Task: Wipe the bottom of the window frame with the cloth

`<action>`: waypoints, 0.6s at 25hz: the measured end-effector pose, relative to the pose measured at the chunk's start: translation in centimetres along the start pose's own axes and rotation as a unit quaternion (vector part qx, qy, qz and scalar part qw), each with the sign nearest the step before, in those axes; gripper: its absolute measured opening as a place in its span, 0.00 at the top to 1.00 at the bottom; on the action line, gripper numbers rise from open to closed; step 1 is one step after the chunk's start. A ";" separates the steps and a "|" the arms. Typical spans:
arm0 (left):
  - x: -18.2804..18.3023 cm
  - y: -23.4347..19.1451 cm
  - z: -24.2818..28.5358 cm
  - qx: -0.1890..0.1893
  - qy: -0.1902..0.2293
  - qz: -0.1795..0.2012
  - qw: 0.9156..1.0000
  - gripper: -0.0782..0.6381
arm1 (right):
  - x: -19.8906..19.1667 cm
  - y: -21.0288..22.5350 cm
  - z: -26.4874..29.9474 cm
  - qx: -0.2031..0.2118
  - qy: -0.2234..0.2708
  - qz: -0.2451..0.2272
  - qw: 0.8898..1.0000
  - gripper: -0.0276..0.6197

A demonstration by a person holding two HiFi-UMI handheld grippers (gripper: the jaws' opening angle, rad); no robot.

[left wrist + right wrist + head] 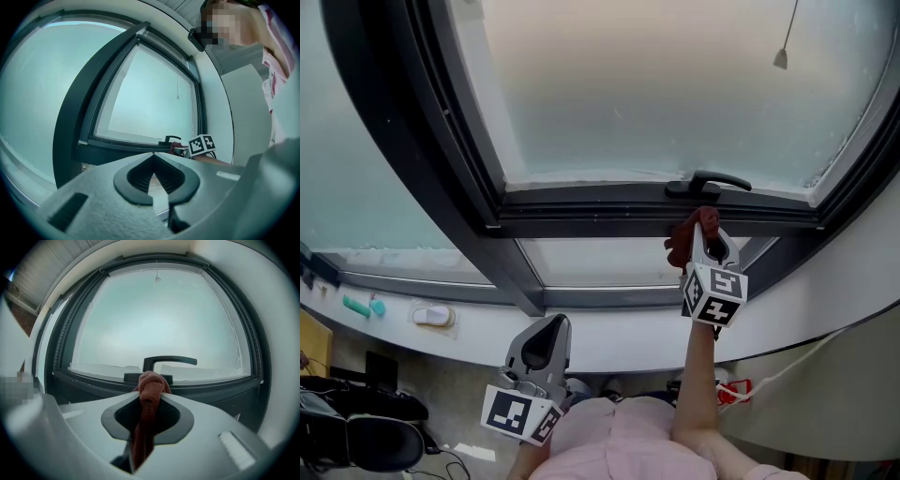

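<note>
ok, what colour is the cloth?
Reddish-brown cloth; it shows best in the right gripper view.

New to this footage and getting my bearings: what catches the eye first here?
The red cloth bunched in the shut jaws of the right gripper stands out, held near the bottom rail of the dark window frame, just below its black handle. The left gripper hangs lower, jaws together and empty.

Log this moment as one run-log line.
right gripper: shut on red cloth, at bottom frame rail under window handle | left gripper: shut, empty, held low | cloth-rail contact: cannot tell
</note>
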State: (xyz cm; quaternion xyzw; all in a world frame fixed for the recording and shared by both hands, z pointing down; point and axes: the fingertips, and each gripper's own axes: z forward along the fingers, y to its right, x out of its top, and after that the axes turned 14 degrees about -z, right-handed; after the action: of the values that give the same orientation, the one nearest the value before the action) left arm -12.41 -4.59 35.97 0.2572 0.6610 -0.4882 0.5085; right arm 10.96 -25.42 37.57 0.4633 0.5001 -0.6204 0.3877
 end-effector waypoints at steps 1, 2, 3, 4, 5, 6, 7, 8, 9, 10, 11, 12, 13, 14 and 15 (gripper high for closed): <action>0.1 -0.1 -0.1 0.001 0.001 -0.001 1.000 0.90 | 0.0 0.0 0.0 -0.002 -0.001 0.000 1.000 0.86; 0.2 -0.3 -0.3 0.002 0.003 -0.001 1.000 0.90 | 0.0 0.0 0.0 -0.002 -0.003 0.000 1.000 0.86; 0.3 -0.5 -0.5 0.003 0.004 -0.002 1.000 0.90 | 0.0 0.0 0.0 -0.002 -0.006 0.001 1.000 0.86; 0.3 -0.7 -0.7 0.004 0.005 -0.003 1.000 0.90 | 0.0 0.0 0.0 -0.002 -0.009 0.001 1.000 0.86; 0.3 -0.9 -0.9 0.004 0.006 -0.004 1.000 0.90 | -0.1 0.0 0.0 -0.003 -0.013 0.002 1.000 0.86; 0.3 -1.1 -1.1 0.004 0.005 -0.006 1.000 0.90 | -0.1 0.0 0.0 -0.007 -0.015 0.003 1.000 0.86; 0.3 -1.4 -1.3 0.004 0.004 -0.007 1.000 0.90 | 0.0 0.1 -0.2 -0.016 -0.013 0.005 1.000 0.86; 0.3 -1.7 -1.5 0.003 0.002 -0.008 1.000 0.90 | 0.4 0.2 -0.5 -0.030 -0.005 0.008 0.999 0.86; 0.4 -2.1 -1.7 0.002 -0.001 -0.010 1.000 0.90 | 1.0 0.2 -1.0 -0.045 0.010 0.014 0.999 0.86; 0.5 -2.5 -1.8 0.001 -0.003 -0.011 1.000 0.90 | 1.7 -0.2 -1.4 -0.055 0.026 0.020 0.998 0.86; 0.7 -3.0 -2.0 0.000 -0.006 -0.012 1.000 0.90 | 2.6 -1.0 -1.8 -0.055 0.041 0.027 0.997 0.86; 1.0 -3.5 -2.1 -0.001 -0.008 -0.012 1.000 0.90 | 3.4 -2.2 -1.9 -0.045 0.051 0.033 0.997 0.86; 1.4 -3.9 -2.3 -0.003 -0.009 -0.012 1.000 0.90 | 4.2 -3.8 -1.8 -0.030 0.057 0.036 0.997 0.86; 1.7 -4.4 -2.4 -0.004 -0.011 -0.010 1.000 0.90 | 4.9 -5.6 -1.7 -0.013 0.062 0.037 0.997 0.86; 2.1 -4.8 -2.6 -0.006 -0.013 -0.007 1.000 0.90 | 5.6 -7.5 -1.7 0.004 0.066 0.035 0.997 0.86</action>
State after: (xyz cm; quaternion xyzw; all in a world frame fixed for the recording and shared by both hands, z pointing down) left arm -18.26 -4.45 35.88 0.2427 0.6594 -0.4911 0.5149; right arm 2.64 -22.39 34.01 0.5220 0.5054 -0.5769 0.3732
